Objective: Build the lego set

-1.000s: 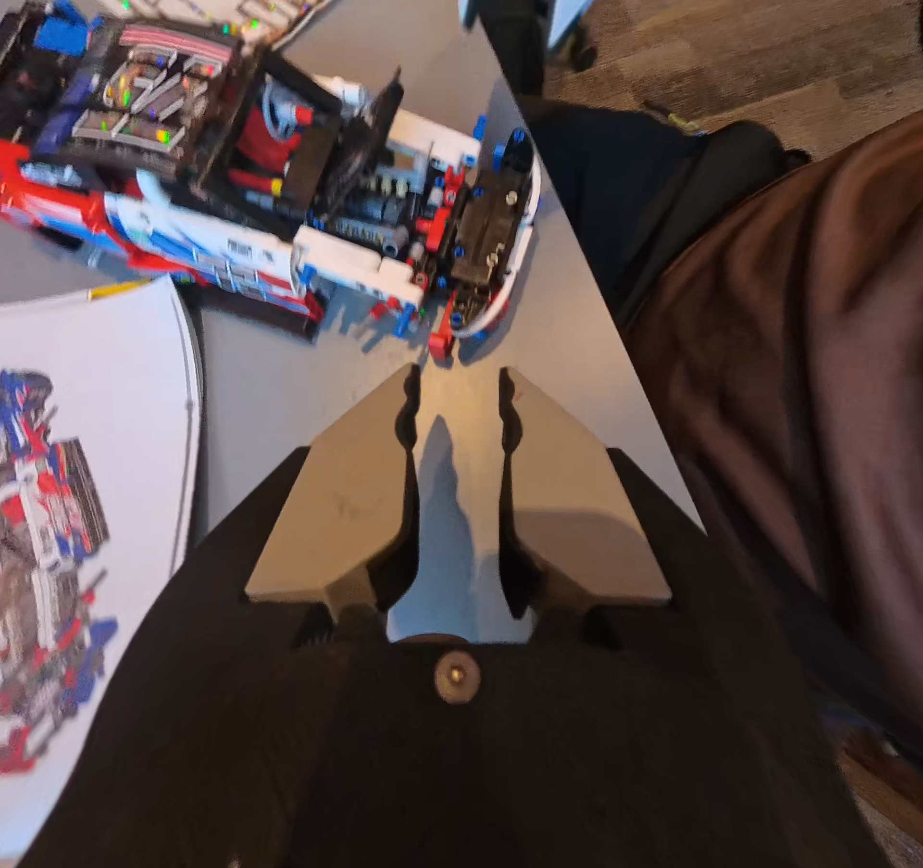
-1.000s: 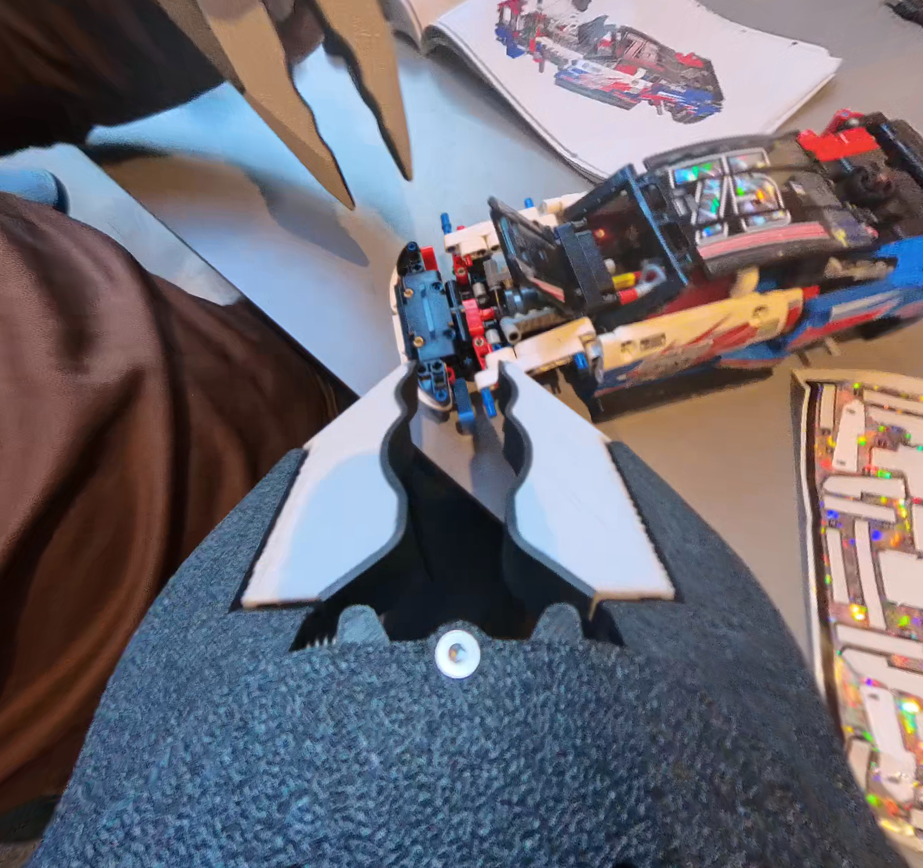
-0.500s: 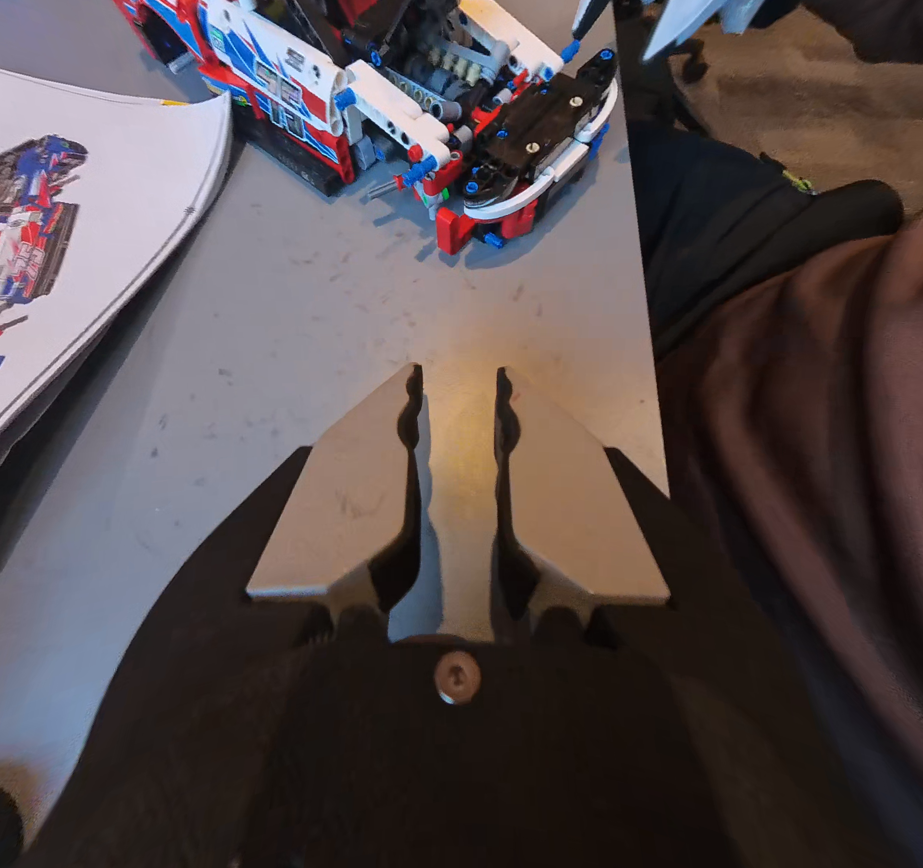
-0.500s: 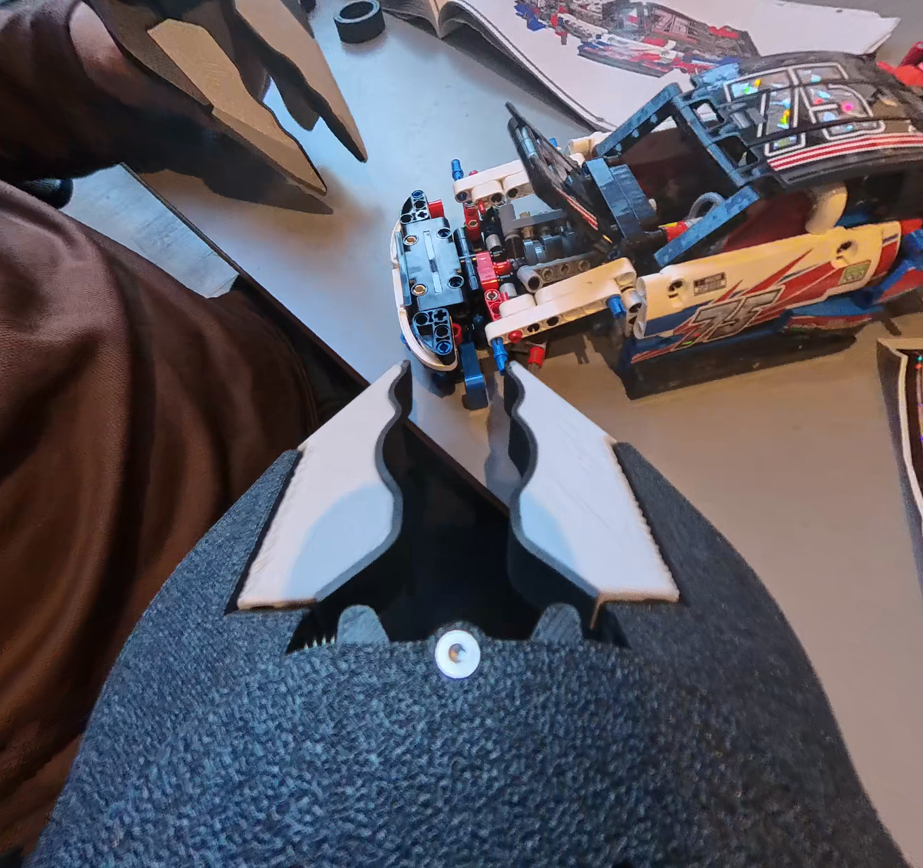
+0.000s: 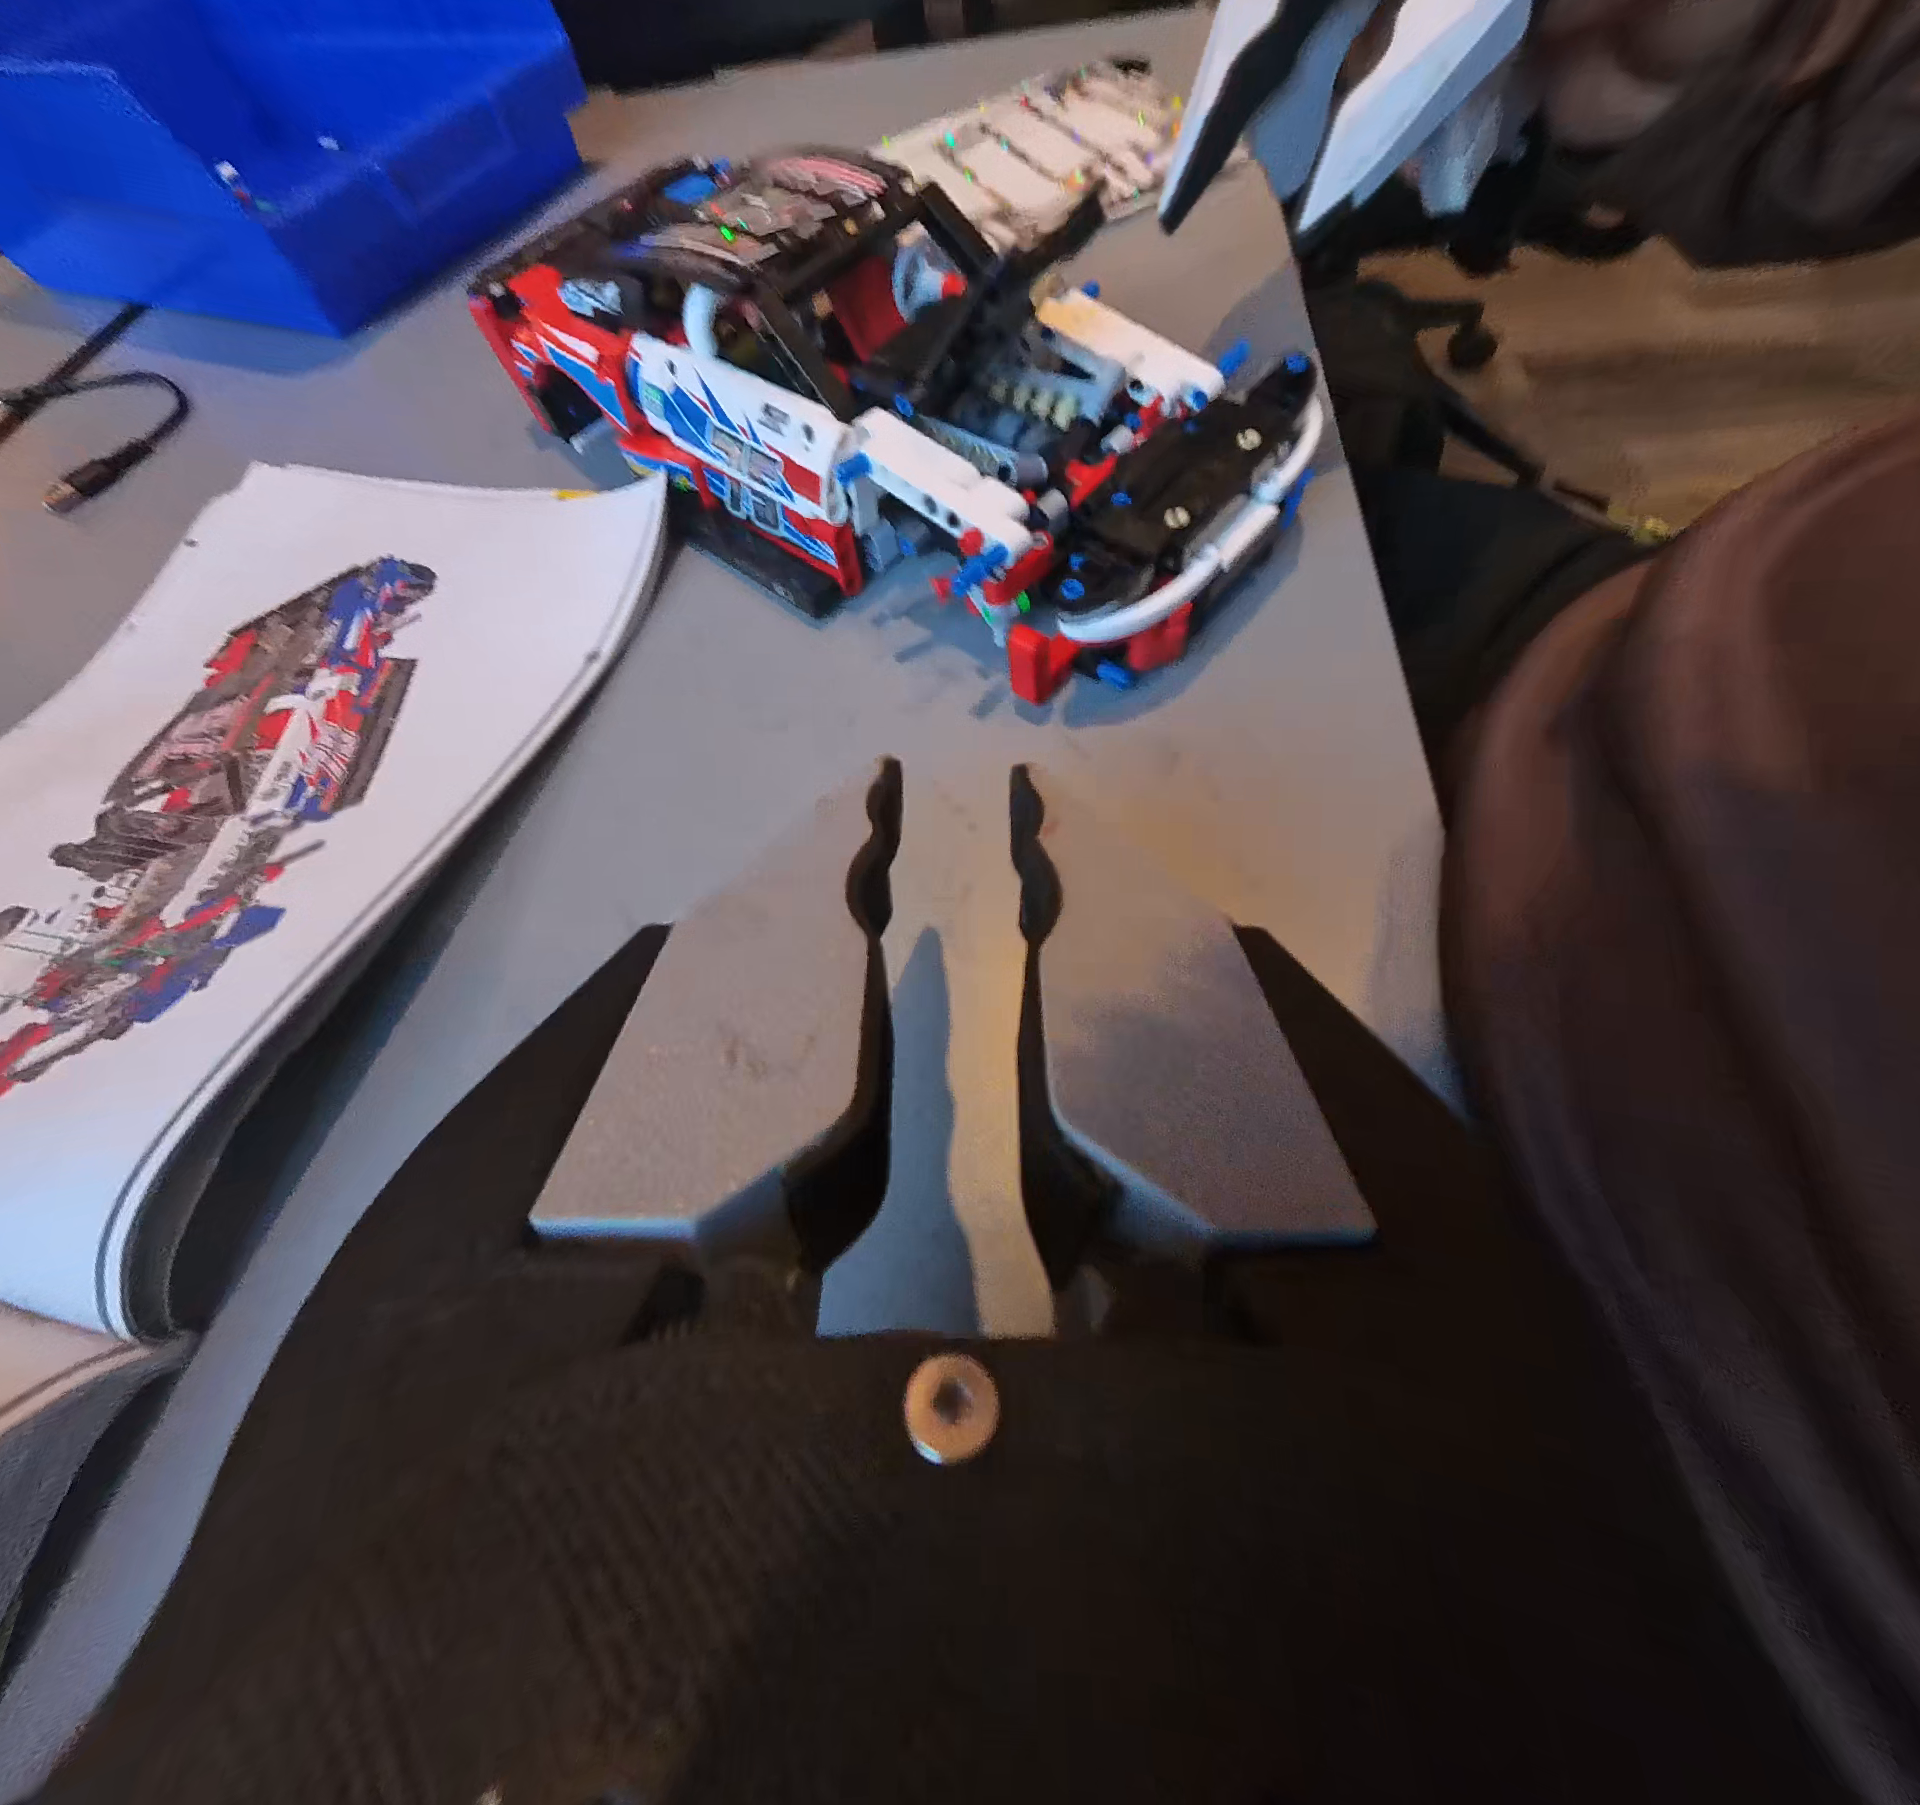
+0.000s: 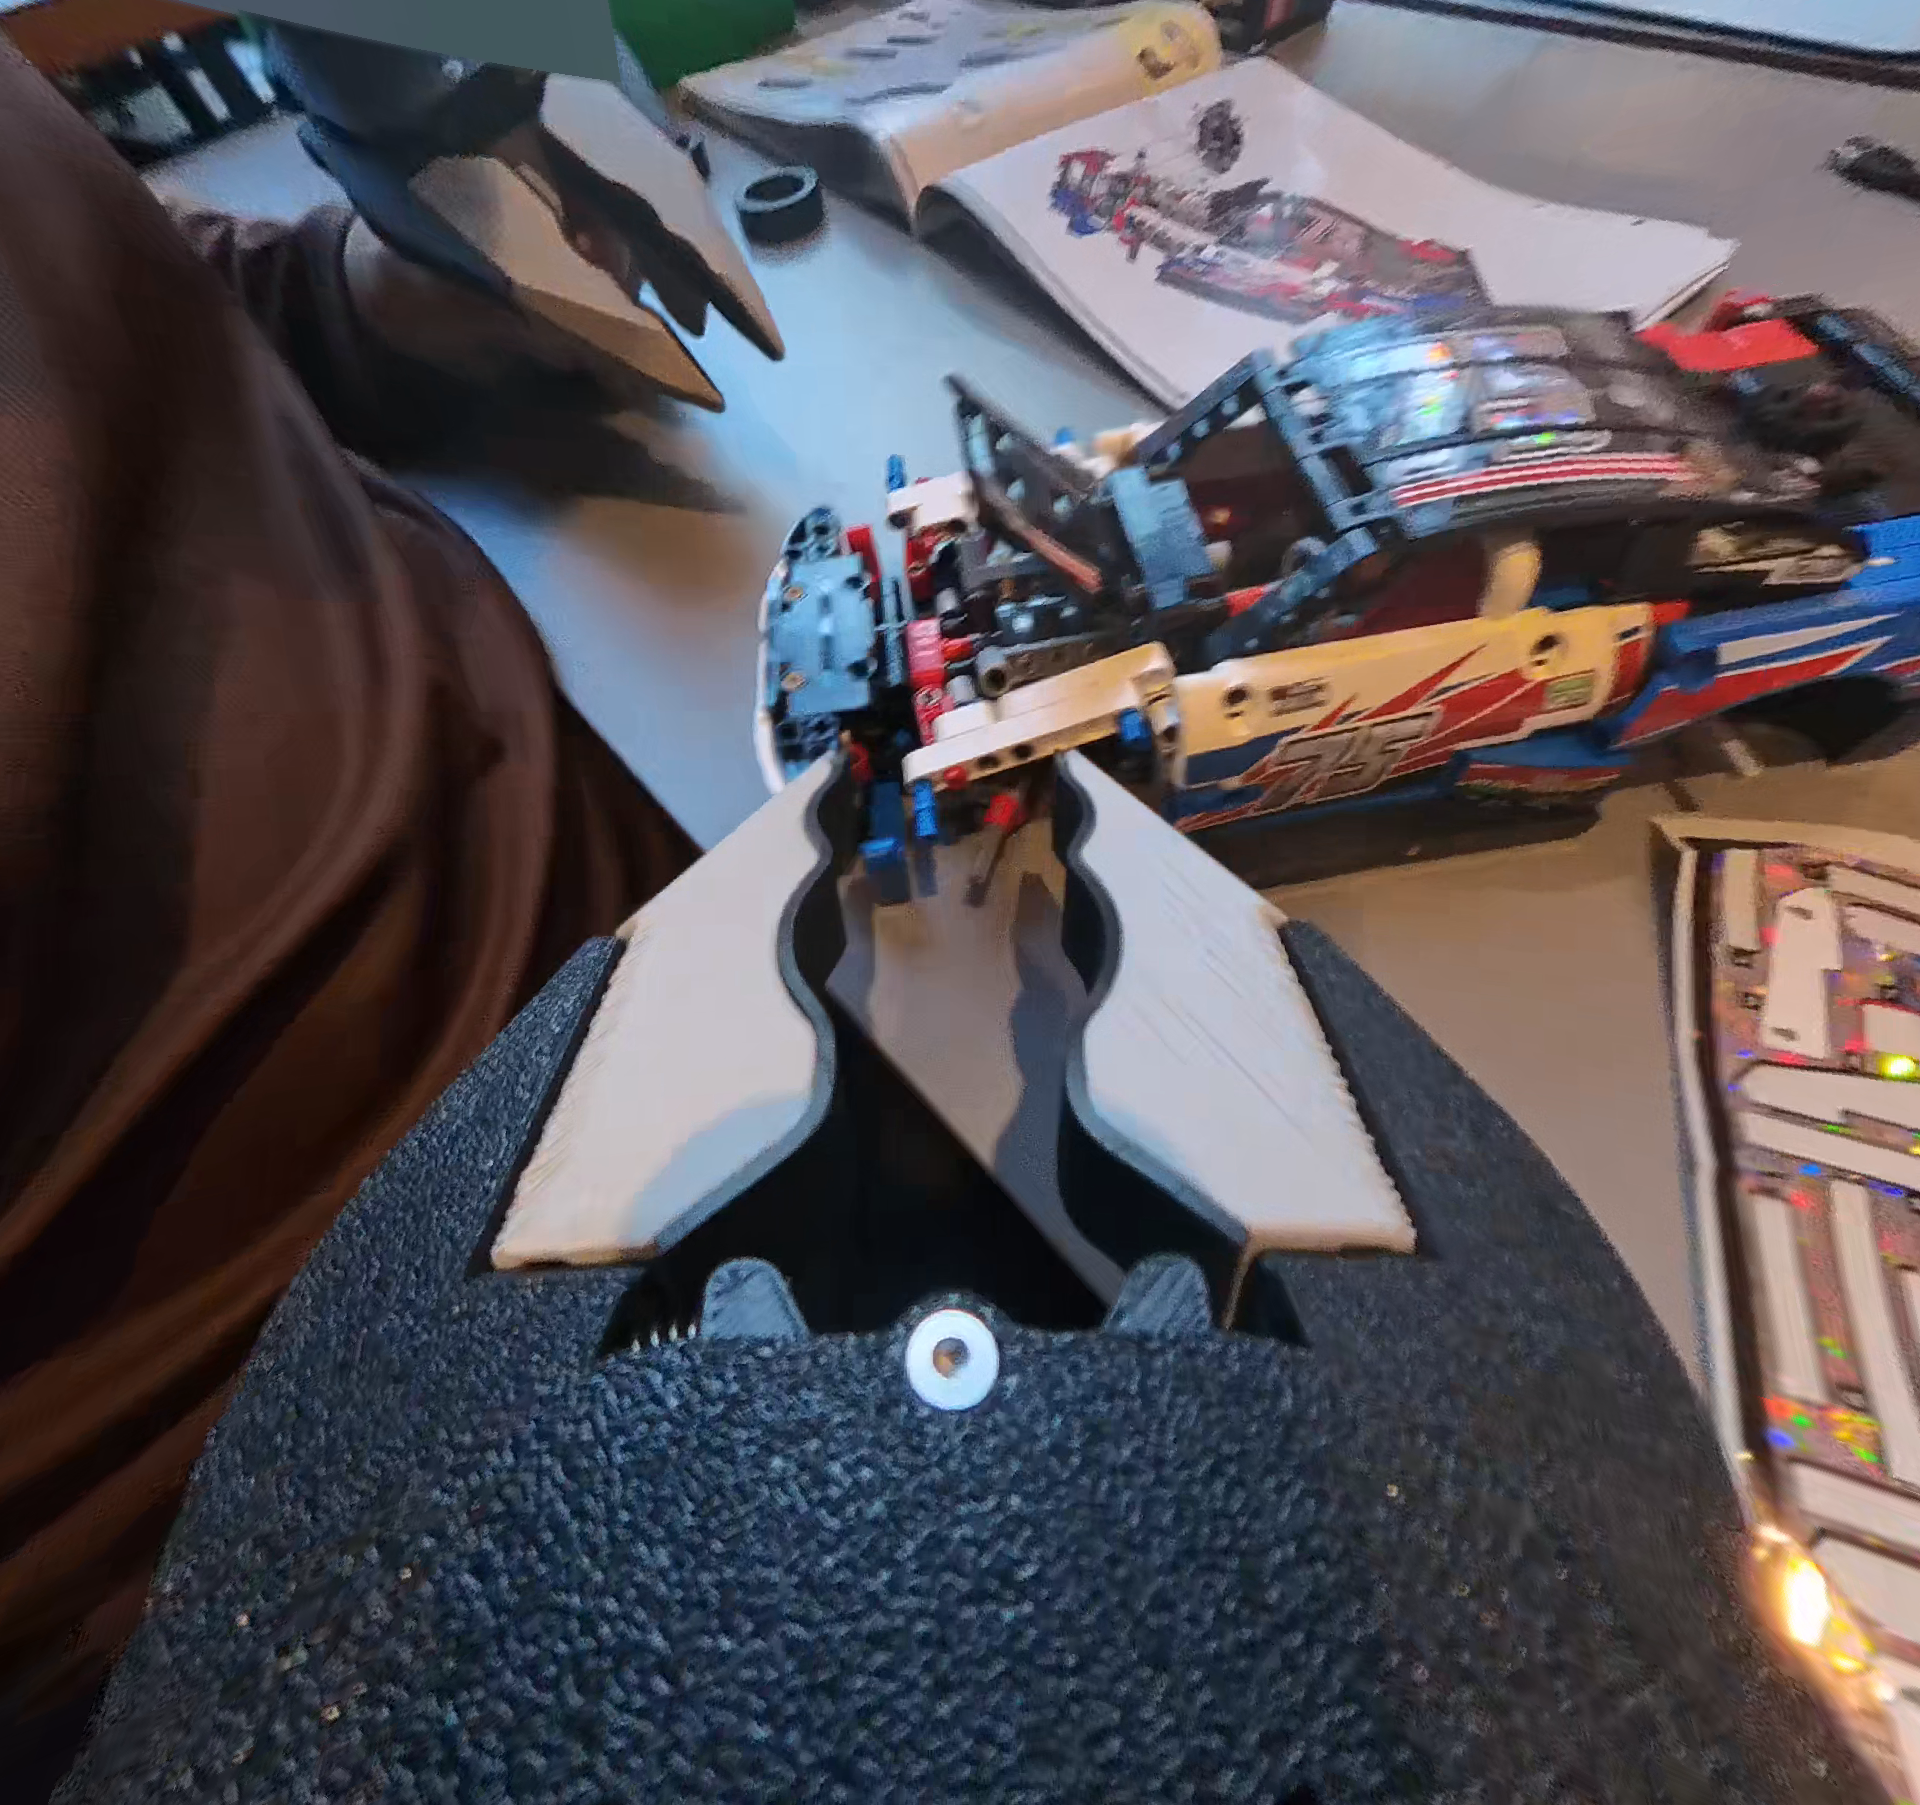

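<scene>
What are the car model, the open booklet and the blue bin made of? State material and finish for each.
Car model: hard plastic, glossy, going by its studded, pinned pieces and sheen.
Open booklet: paper with a smooth printed page; its edges curl.
Blue bin: likely moulded plastic of even colour; too blurred to tell its finish.

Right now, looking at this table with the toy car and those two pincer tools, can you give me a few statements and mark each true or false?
1. Both grippers hold nothing. True: the left gripper and right gripper are open and empty.
2. The lego car lies flipped on its roof. False: it stands upright.
3. An open instruction booklet lies beside the car. True.
4. The blue bin sits on top of the booklet. False: it stands apart, behind the car.
5. The sticker sheet is glittery. True.
</scene>
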The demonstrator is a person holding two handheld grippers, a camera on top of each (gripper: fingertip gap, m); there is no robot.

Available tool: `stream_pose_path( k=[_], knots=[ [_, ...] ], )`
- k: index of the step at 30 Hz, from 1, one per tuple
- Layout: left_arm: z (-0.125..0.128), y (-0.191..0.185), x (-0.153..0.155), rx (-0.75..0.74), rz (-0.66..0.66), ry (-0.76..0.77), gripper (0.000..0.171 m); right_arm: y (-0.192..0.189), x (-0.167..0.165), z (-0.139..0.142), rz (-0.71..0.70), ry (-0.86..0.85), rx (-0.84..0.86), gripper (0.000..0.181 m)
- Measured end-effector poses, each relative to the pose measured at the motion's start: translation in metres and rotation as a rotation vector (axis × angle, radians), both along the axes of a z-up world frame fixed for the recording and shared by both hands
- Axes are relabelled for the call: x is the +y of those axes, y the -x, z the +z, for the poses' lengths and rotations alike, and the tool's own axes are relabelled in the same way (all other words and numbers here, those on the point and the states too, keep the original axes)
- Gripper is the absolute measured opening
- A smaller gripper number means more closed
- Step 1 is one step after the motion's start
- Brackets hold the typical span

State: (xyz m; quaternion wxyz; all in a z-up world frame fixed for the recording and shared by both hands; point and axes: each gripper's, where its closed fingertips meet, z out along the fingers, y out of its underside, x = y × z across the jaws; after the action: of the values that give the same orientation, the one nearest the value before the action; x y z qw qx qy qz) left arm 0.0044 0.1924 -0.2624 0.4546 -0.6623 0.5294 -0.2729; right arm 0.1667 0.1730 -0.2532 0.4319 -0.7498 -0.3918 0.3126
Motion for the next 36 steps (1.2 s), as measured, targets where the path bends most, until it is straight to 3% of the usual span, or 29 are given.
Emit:
stream_pose_path(
  k=[8,14,25,30,36],
  knots=[
    [0.009,-0.005,0.019,-0.065,-0.011,-0.006,0.011,-0.018,0.052,0.01,-0.107,0.002,0.142,0.037],
    [0.008,-0.006,0.023,-0.061,-0.012,-0.012,0.009,-0.023,0.064,0.006,-0.105,0.066,0.205,0.035],
    [0.005,-0.008,0.023,-0.039,-0.022,-0.005,0.011,-0.024,0.053,-0.006,-0.136,0.088,0.199,0.034],
    [0.002,-0.009,0.022,-0.023,-0.027,0.002,0.014,-0.01,0.027,0.0,-0.055,0.079,0.15,0.035],
    [0.01,-0.03,0.006,-0.052,-0.134,0.037,0.005,0.009,0.006,-0.004,-0.034,0.059,-0.011,0.011]
  ],
)
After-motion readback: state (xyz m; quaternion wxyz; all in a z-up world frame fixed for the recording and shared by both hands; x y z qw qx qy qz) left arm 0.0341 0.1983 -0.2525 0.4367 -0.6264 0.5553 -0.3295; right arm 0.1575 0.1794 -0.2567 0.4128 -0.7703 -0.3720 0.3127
